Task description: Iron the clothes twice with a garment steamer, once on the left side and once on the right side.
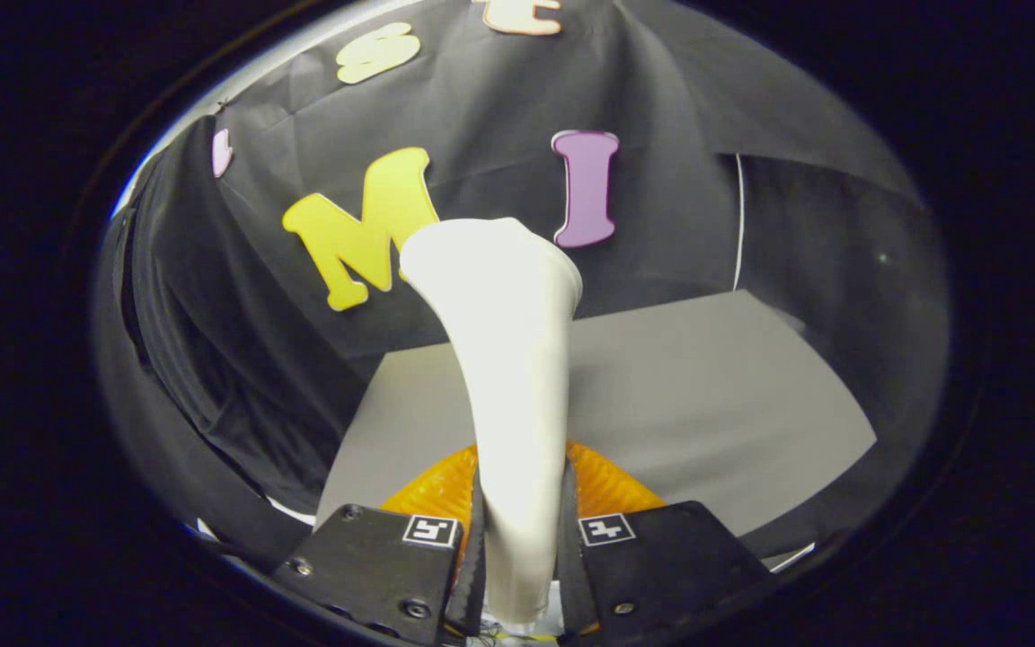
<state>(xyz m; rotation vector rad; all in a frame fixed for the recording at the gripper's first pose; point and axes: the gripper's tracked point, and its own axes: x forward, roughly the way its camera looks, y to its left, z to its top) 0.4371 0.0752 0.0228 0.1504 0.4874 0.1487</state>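
Gripper (pixel 517 539) clamping white garment steamer (pixel 504 359) (handle upright), orange base (pixel 607 490) beneath

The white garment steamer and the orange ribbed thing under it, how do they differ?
The white plastic garment steamer stands up tall, flaring wide at its top; the orange ribbed thing lies low on the grey table. The steamer is smooth, the orange thing grooved. The gripper is shut on the steamer's handle; the orange thing sits behind the fingers, ungripped.
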